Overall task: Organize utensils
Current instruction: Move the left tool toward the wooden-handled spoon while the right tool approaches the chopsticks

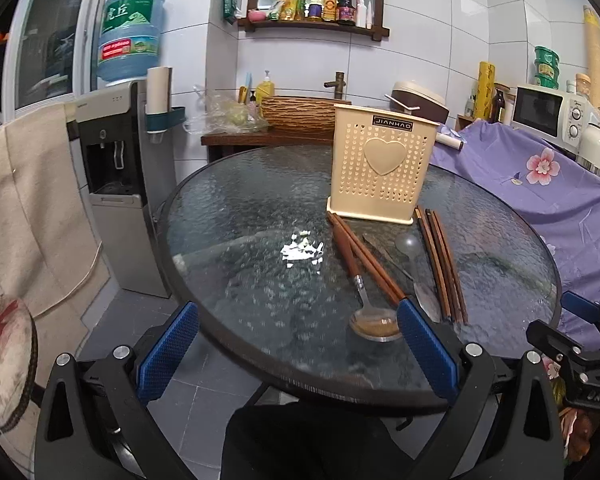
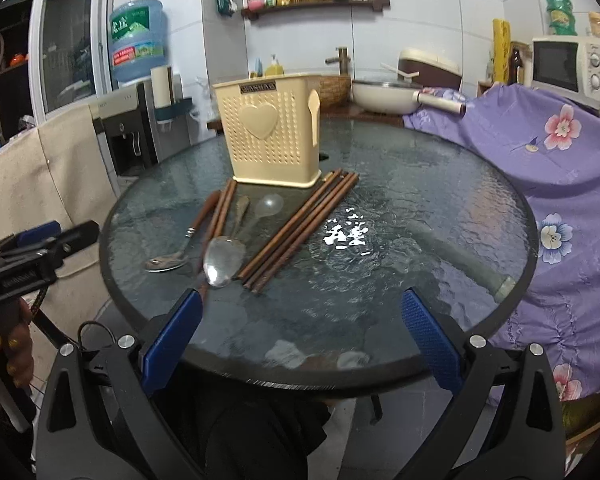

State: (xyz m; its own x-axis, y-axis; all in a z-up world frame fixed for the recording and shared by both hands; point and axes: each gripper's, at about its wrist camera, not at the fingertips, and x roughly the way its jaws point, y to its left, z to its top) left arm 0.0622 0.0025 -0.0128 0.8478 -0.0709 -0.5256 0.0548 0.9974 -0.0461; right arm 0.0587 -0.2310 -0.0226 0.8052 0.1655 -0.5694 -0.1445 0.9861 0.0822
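A cream perforated utensil holder [image 1: 382, 168] [image 2: 270, 136] stands upright on the round glass table [image 1: 260, 216] [image 2: 420, 208]. In front of it lie a wood-handled spoon [image 1: 374, 322] [image 2: 168, 262], a metal spoon [image 2: 222, 260] [image 1: 426, 300], a clear plastic spoon [image 2: 270, 204] [image 1: 408, 245], and brown chopsticks in two groups [image 1: 444, 264] [image 2: 300, 230]. My left gripper [image 1: 298, 350] is open and empty over the table's near edge, its right finger beside the wood-handled spoon's bowl. My right gripper [image 2: 302, 336] is open and empty, short of the chopstick ends.
A water dispenser [image 1: 116, 184] stands left of the table. A purple flowered cloth [image 1: 540, 184] [image 2: 560, 184] covers furniture at the right. A counter with a basket, rice cooker and pan [image 2: 384, 96] lies behind. A towel [image 1: 28, 208] hangs at the left.
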